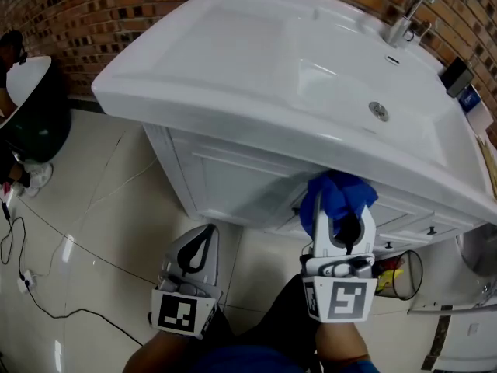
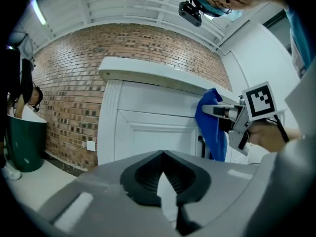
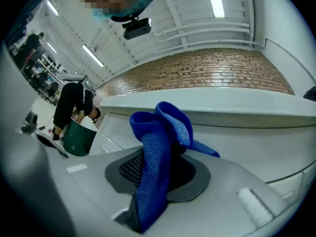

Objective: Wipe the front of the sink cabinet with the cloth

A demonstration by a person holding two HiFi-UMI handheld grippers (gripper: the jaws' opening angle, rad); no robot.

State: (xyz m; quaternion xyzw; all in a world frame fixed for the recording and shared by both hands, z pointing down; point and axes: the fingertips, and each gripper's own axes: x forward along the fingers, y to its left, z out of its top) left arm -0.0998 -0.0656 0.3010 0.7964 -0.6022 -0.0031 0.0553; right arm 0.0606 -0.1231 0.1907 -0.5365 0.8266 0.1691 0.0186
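A blue cloth (image 1: 336, 195) is bunched at the tip of my right gripper (image 1: 339, 222), which is shut on it, close up against the white sink cabinet front (image 1: 225, 181) just under the basin's rim. The cloth (image 3: 158, 152) fills the right gripper view, and the cloth (image 2: 211, 125) shows beside the cabinet door (image 2: 148, 127) in the left gripper view. My left gripper (image 1: 198, 249) hangs lower left, short of the cabinet, shut and empty. The left gripper (image 2: 165, 184) shows its jaws closed together.
The white basin (image 1: 311, 76) with drain and tap (image 1: 408, 18) overhangs the cabinet against a brick wall (image 1: 93, 6). A dark green bin (image 1: 31, 123) and a person stand at the left. A wire basket (image 1: 400, 274) sits at the right; cables (image 1: 31, 286) lie on the tiled floor.
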